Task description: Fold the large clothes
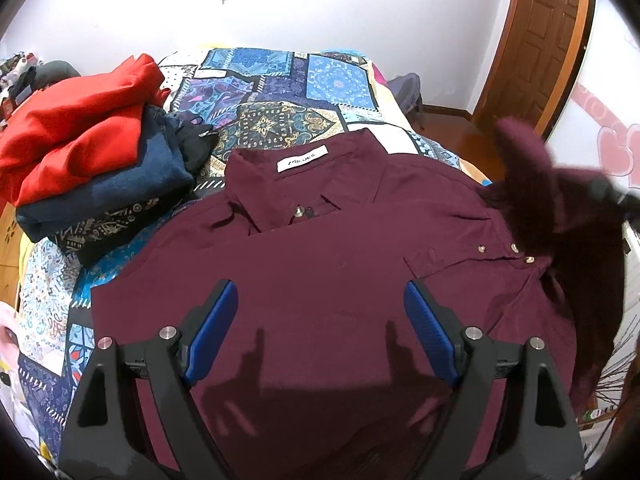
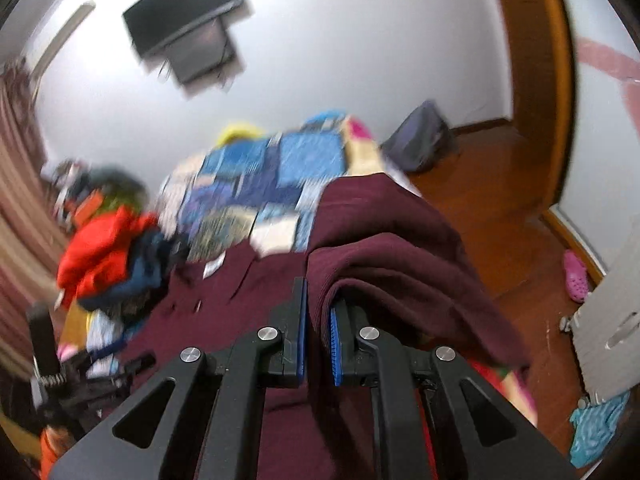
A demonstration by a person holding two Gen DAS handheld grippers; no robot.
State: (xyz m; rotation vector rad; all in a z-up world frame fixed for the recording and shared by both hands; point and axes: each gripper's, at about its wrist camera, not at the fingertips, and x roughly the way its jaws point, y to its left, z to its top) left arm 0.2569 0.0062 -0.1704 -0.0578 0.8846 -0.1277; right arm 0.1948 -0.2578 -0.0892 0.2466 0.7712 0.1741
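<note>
On bed (image 1: pixel 280 92) | one maroon shirt (image 1: pixel 320 264) | left tongs (image 1: pixel 320 336) spread | right tongs (image 2: pixel 318 336) pinching shirt sleeve (image 2: pixel 392 264)

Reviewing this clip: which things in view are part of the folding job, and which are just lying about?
Part of the job:
- maroon shirt, spread on the bed
- right hand-held gripper, shut on the shirt's raised fabric
- left hand-held gripper, open above the shirt

Lying about:
- pile of red and navy clothes
- patterned bedspread
- wall screen
- grey bag
- pink shoe
</note>
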